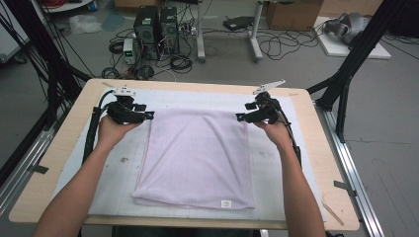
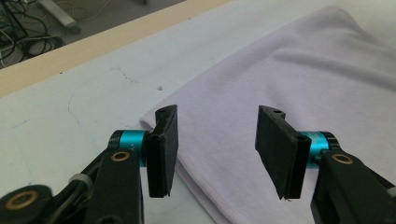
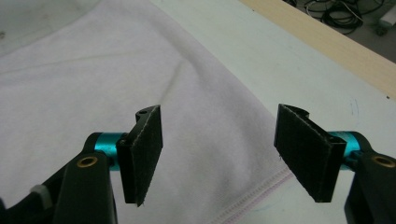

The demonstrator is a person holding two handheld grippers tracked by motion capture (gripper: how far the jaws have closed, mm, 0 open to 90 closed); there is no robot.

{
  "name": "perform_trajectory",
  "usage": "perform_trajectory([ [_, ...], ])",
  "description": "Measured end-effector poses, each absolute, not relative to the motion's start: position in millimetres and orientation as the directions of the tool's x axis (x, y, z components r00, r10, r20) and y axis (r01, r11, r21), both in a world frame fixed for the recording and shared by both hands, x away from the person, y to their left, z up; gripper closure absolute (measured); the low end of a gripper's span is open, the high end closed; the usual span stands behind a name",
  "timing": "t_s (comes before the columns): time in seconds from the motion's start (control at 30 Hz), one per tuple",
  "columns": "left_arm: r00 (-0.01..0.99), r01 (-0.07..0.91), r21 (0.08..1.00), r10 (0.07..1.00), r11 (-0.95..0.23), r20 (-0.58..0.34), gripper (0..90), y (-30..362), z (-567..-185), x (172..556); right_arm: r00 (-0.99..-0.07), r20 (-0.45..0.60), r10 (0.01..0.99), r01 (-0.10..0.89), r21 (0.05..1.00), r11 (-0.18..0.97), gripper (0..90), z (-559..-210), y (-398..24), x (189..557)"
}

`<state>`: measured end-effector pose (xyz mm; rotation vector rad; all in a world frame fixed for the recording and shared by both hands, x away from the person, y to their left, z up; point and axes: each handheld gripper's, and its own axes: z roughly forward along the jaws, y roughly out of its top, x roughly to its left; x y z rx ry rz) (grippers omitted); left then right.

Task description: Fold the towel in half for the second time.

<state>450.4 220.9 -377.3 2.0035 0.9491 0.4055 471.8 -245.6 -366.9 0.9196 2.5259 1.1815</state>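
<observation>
Setting: a pale wooden tabletop covered by a white mat, with a grey floor behind it.
Task thing: a pale lilac folded terry towel lies flat in the middle of the mat, its folded edge toward the person and a small white label near its near right corner.
Around it: on the floor past the far edge stand two black computer towers among loose black cables; black frame posts rise at either side. All of this is well apart from the towel, and no object lies on the mat between the grippers and the cloth.
Left gripper: the left gripper sits at the towel's far left corner. In the left gripper view its black pads stand apart, released, with the towel's corner lying under the gap; one pad hangs just over the cloth's edge, and neither presses on it.
Right gripper: the right gripper sits at the far right corner. In the right gripper view the pads are wide apart, released, over the stitched hem; nothing is grasped.
Hands: both forearms reach in from the near edge, either side of the towel.
</observation>
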Motion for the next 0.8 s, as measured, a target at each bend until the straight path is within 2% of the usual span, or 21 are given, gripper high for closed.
perform_trajectory([
  [0.1,0.633,0.493,0.803,0.771,-0.335,-0.067,51.3,223,-386,463,-0.776,0.049,0.629,0.457,0.731,0.507,31.6,-379,-246,478],
  [0.23,0.603,0.525,0.788,0.794,-0.32,-0.079,52.0,228,-402,475,-0.746,0.053,0.664,0.477,0.738,0.477,31.7,-393,-256,485],
  [0.43,0.586,0.569,0.756,0.804,-0.323,-0.098,51.8,224,-425,486,-0.717,0.057,0.695,0.532,0.689,0.493,31.8,-423,-265,493],
  [0.63,0.571,0.572,0.745,0.818,-0.344,-0.061,48.7,212,-438,490,-0.688,0.072,0.722,0.559,0.688,0.463,31.7,-439,-267,497],
  [0.7,0.562,0.587,0.733,0.825,-0.344,-0.063,57.4,210,-442,490,-0.69,0.077,0.719,0.558,0.69,0.461,35.5,-442,-263,498],
  [0.73,0.544,0.598,0.735,0.836,-0.32,-0.079,59.0,210,-442,490,-0.689,0.06,0.723,0.547,0.697,0.464,39.3,-443,-262,498],
  [0.8,0.527,0.613,0.733,0.844,-0.294,-0.102,66.1,213,-442,492,-0.677,0.075,0.732,0.555,0.705,0.441,51.2,-443,-265,497],
])
